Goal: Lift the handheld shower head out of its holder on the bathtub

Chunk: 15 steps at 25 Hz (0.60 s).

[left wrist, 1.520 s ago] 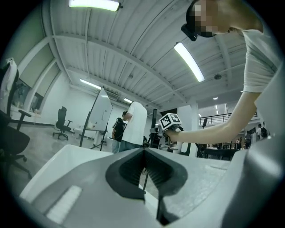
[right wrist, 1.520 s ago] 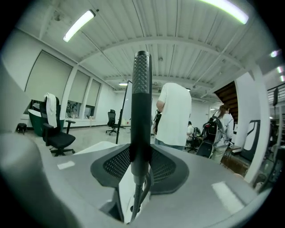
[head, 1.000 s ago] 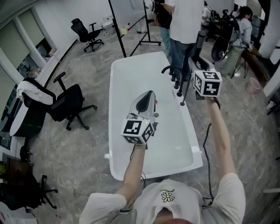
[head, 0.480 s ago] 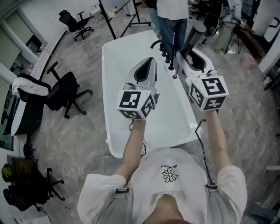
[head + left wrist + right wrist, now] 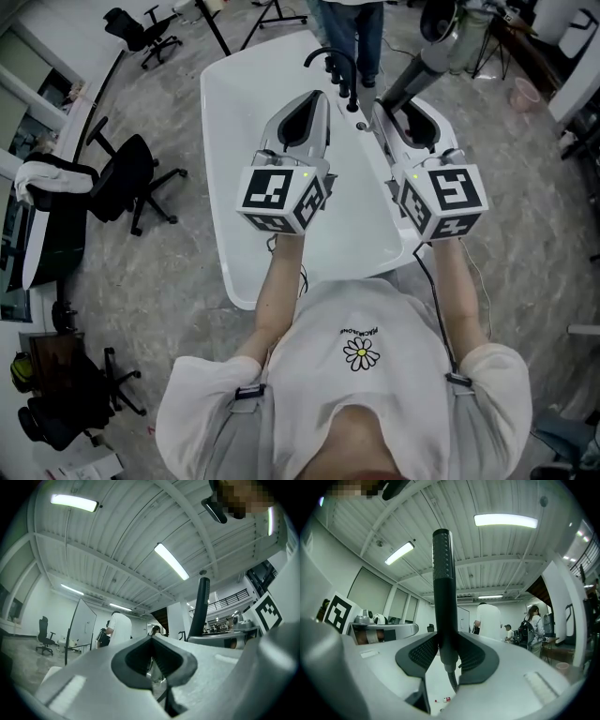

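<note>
shower head [image 5: 442, 597]: dark wand, upright, clamped at its lower handle in the right gripper [image 5: 447, 654]. In the head view it runs from that gripper toward 1 o'clock, right of the tub rim and over the floor.
hose [image 5: 451, 680]: comes out of the wand's base and hangs below the gripper pads.
holder: can't pick it out in any view.
right gripper: closed on the shower head, one pad on each side of the handle. It sits at 3 o'clock of the left gripper, with the marker cube toward the person.
left gripper [image 5: 152, 660]: jaws together at the tips, nothing gripped; a bit of chrome shows through the slit. It is over the bathtub [image 5: 239, 122] and points to 12 o'clock.
faucet [image 5: 339, 70]: dark curved spout on the tub's right rim, at 12 o'clock, between the two gripper noses and just beyond them.
bathtub: white, long axis 6 to 12 o'clock, near end at the person's torso.
office chair [image 5: 122, 183]: black, on the floor at 9 o'clock, well apart from the tub.
bystander [image 5: 352, 23]: legs only, standing at the tub's far end, 12 o'clock.
</note>
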Available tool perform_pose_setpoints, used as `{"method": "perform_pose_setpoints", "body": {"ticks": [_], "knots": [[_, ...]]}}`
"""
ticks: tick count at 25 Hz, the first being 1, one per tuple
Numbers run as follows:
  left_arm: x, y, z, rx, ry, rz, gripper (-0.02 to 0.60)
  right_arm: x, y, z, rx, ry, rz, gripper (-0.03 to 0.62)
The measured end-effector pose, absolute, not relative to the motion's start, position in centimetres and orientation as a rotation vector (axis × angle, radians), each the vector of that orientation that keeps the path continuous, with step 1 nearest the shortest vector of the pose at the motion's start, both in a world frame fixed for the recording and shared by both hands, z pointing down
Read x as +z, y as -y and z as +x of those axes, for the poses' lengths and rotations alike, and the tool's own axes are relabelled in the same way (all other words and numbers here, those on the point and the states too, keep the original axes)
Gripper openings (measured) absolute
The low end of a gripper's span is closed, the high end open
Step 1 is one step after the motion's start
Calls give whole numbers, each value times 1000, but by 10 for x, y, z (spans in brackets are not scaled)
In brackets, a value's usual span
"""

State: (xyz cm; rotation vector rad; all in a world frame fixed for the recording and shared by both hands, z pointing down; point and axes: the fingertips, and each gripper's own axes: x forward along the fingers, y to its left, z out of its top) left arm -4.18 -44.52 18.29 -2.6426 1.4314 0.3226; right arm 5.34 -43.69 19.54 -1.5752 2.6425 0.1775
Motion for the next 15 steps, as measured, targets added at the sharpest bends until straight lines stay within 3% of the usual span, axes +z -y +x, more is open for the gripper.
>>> {"method": "perform_pose_setpoints", "body": {"ticks": [15], "knots": [[193, 440, -42, 280, -1440, -2642, 0, 205, 429, 59, 177, -2623, -1571, 150]]}}
